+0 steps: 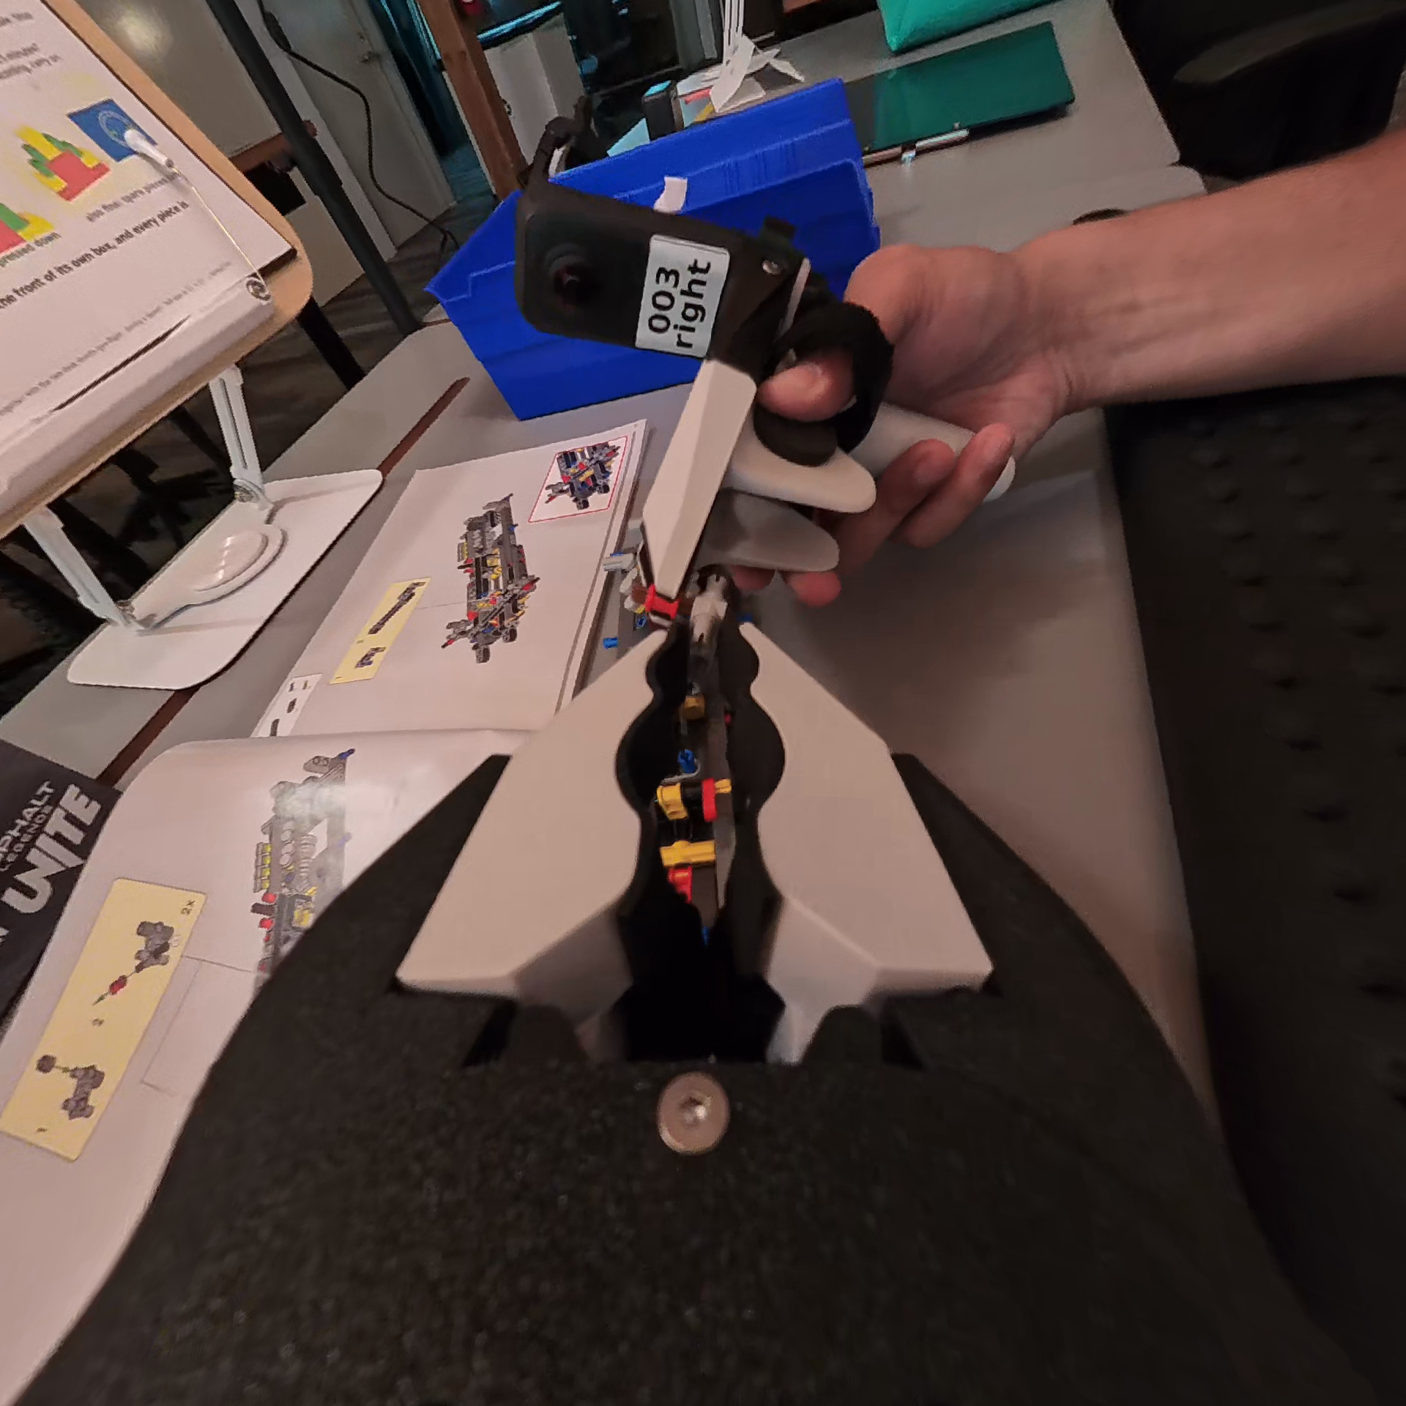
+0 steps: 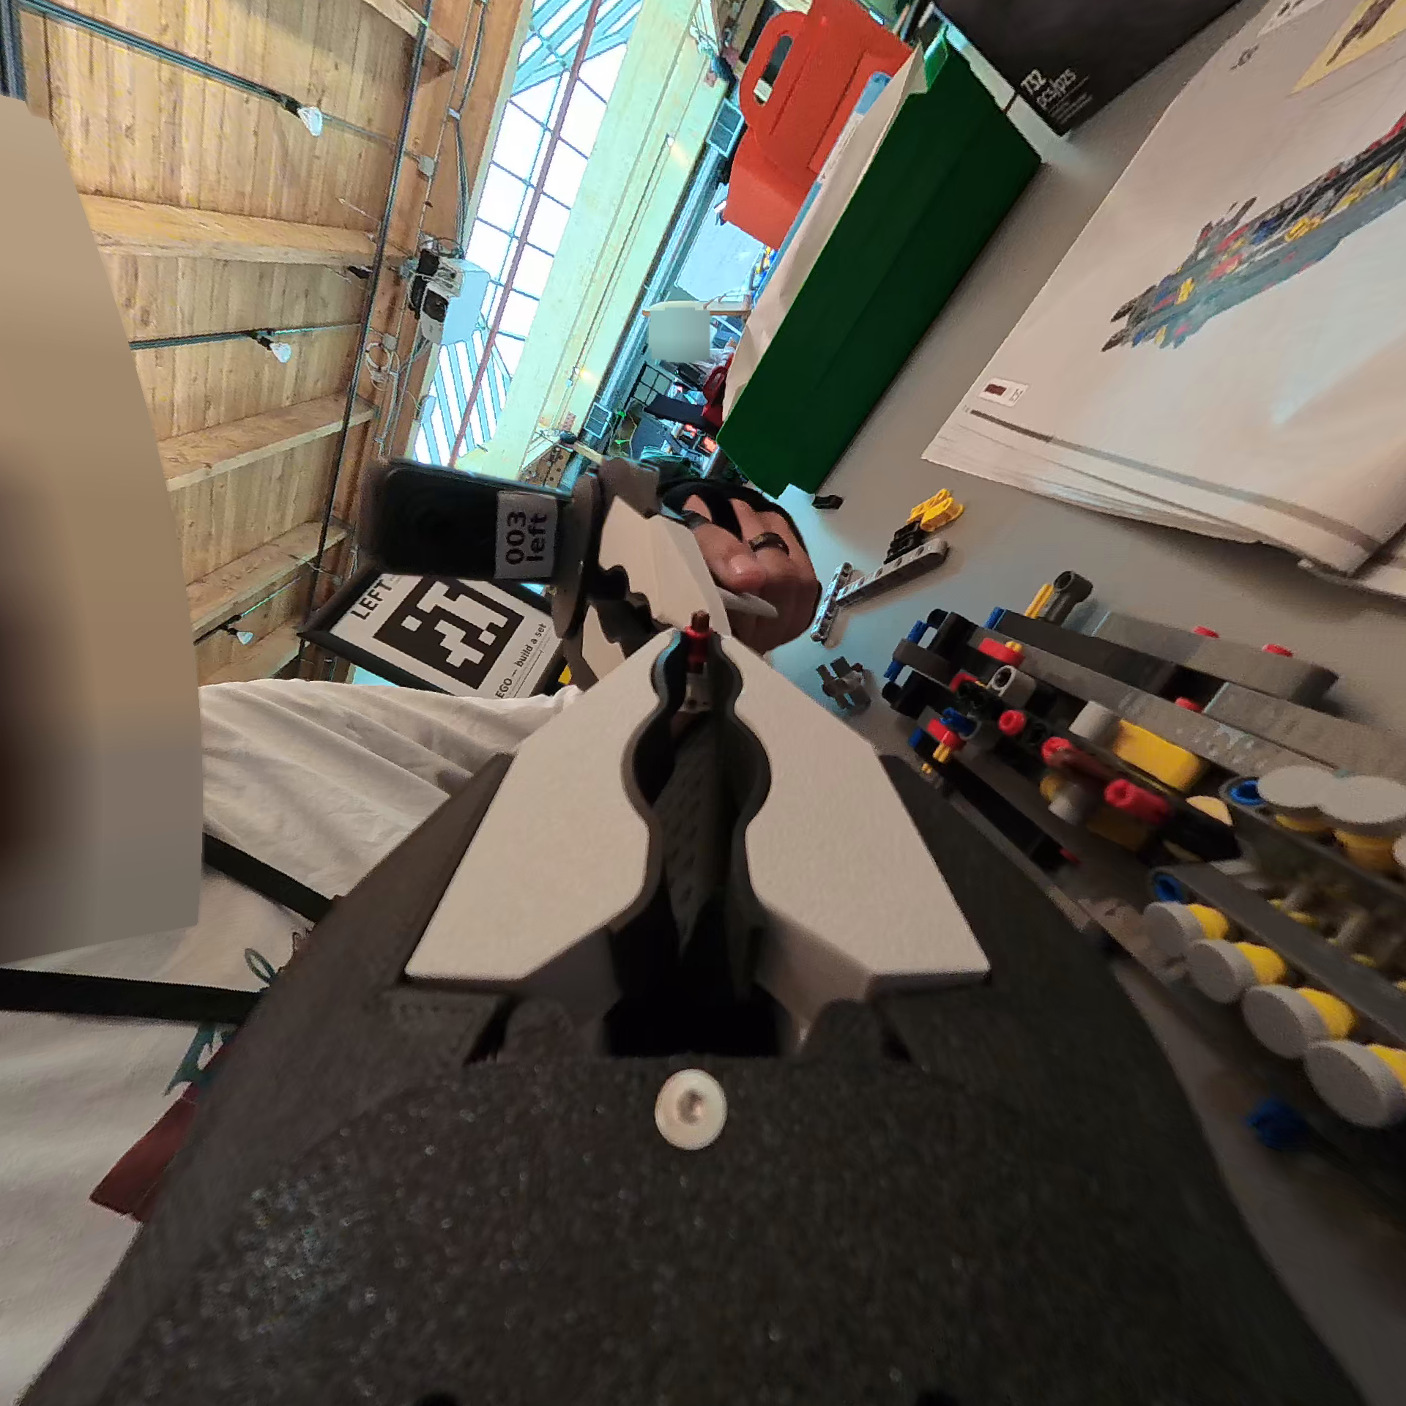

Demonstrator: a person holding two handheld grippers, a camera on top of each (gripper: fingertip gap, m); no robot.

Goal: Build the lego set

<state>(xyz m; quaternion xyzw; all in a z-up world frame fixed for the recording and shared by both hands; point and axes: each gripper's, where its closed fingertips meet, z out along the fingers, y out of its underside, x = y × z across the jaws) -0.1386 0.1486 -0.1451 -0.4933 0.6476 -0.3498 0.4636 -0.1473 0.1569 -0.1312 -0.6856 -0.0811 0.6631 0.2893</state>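
My left gripper [image 1: 696, 647] has its two pale fingers pressed together at the tips, pinching a small white and grey piece [image 1: 704, 620] right at the front. Through the scalloped gap behind those tips I see the long dark lego chassis [image 1: 696, 822] lying below on the table, yellow and red pins showing. Meeting it nose to nose is my right gripper [image 1: 673, 586], steeply tilted, held by a bare hand [image 1: 936, 403]; it is clamped on a short axle with a red bush [image 2: 694, 635], and in the right wrist view that red tip pokes out just past the closed fingers. Outward now: the grey table [image 1: 989, 685] carries the open instruction booklet [image 1: 472, 593] just left of the grippers, a white stand base [image 1: 221, 578] beyond that, and a blue bin [image 1: 685, 251] behind the right gripper. The right wrist view, rolled sideways, shows the chassis [image 2: 1103, 730] stretched along the tabletop with white and yellow pistons, a loose grey beam [image 2: 882, 582] and a yellow connector [image 2: 936, 508] near it, then a green bin [image 2: 875, 289] and an orange bin [image 2: 806, 114] at the far edge. A plank ceiling and bright windows lie beyond. Bare table lies to the right of the grippers; a dark chair sits past that edge.
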